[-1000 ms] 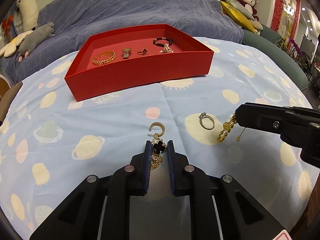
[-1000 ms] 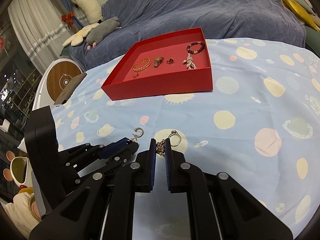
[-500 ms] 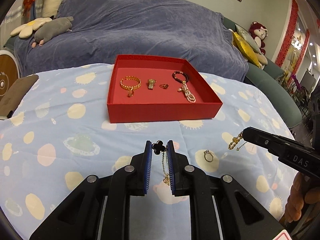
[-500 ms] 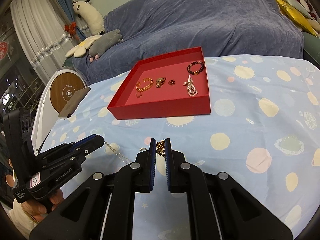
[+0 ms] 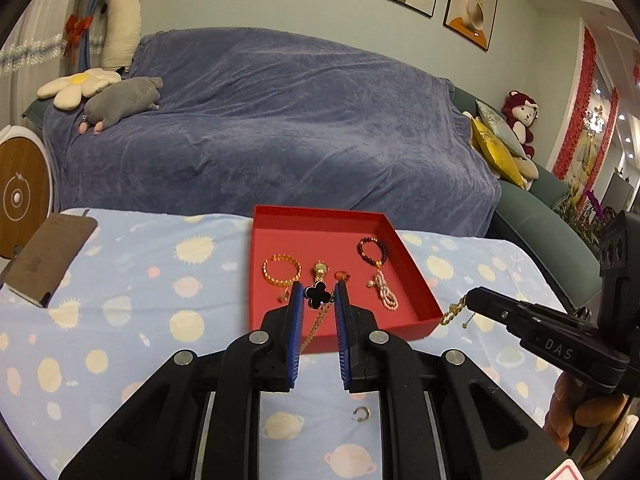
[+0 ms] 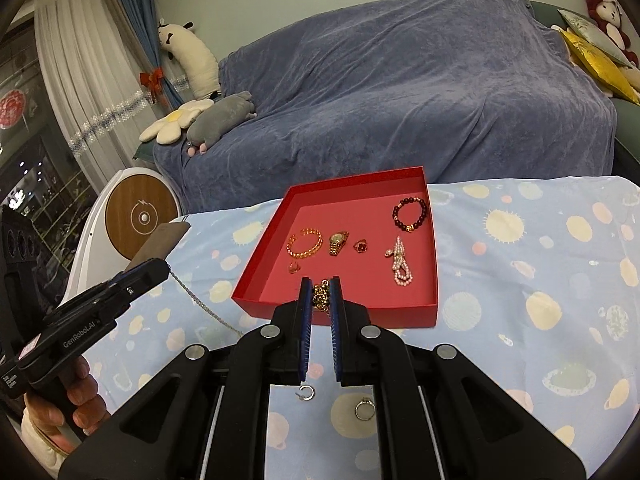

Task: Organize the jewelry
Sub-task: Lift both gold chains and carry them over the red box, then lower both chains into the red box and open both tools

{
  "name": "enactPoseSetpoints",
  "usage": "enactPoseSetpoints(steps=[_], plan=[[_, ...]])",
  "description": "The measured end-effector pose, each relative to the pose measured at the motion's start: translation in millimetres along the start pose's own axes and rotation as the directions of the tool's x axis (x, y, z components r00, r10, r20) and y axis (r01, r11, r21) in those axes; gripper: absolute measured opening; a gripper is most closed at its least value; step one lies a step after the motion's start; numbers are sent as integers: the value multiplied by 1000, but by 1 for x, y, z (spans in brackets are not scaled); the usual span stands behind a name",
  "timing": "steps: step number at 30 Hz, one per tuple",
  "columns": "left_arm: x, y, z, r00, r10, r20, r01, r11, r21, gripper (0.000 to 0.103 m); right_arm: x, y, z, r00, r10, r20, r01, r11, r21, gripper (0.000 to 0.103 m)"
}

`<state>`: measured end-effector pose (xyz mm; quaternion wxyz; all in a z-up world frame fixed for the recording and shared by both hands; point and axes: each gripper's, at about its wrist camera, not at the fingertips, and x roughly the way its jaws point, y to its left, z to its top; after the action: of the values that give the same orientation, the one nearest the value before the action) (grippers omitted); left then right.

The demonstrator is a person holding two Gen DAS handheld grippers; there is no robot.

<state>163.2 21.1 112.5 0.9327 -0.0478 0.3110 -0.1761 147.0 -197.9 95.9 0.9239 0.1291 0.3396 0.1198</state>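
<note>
Left gripper [image 5: 316,298] fingers clamped on a black clover necklace [image 5: 318,295], chain hanging. Right gripper [image 6: 320,294] fingers clamped on a bunched gold chain [image 6: 321,295]. Both sat at the near edge of the red tray [image 6: 256,302]. Only the right view showed the silver ring [image 6: 364,408] beside the hoop earring [image 6: 306,393]. Counter had a planet-print cloth [image 5: 120,300]; blue-covered sofa [image 5: 280,120] behind.

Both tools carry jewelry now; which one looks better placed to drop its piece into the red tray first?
Probably the left tool: its clover necklace seems to hang at the red tray's near wall. The right tool, holding a gold chain, sits off the tray's corner.
</note>
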Motion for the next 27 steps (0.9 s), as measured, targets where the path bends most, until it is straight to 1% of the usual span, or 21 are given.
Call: enactPoseSetpoints(steps=[5, 9, 12, 15, 18, 22, 24, 27], plan=[[8, 0, 35, 999, 15, 47, -15, 1000, 4, 12, 19, -3, 23, 1000, -2, -1, 2, 1000, 2, 8], [23, -2, 55, 998, 19, 62, -19, 1000, -3, 12, 36, -9, 42, 1000, -4, -2, 4, 1000, 14, 8], [40, -3, 66, 999, 14, 49, -13, 1000, -14, 12, 53, -12, 56, 1000, -1, -15, 1, 1000, 27, 8], [58, -6, 76, 998, 35, 48, -36, 999, 2, 12, 72, -17, 68, 999, -1, -35, 2, 999, 37, 8], [78, -5, 83, 999, 44, 32, -45, 999, 4, 12, 92, -23, 76, 998, -2, -61, 5, 999, 47, 8], [108, 0, 91, 997, 72, 25, -72, 997, 3, 12, 122, -31, 82, 995, -9, -102, 15, 998, 59, 8], [126, 5, 96, 996, 90, 10, -90, 996, -4, 13, 137, -34, 85, 993, -19, -120, 27, 998, 60, 8], [153, 14, 103, 995, 95, -19, -96, 995, -22, 13, 157, -39, 88, 989, -40, -140, 48, 998, 51, 8]])
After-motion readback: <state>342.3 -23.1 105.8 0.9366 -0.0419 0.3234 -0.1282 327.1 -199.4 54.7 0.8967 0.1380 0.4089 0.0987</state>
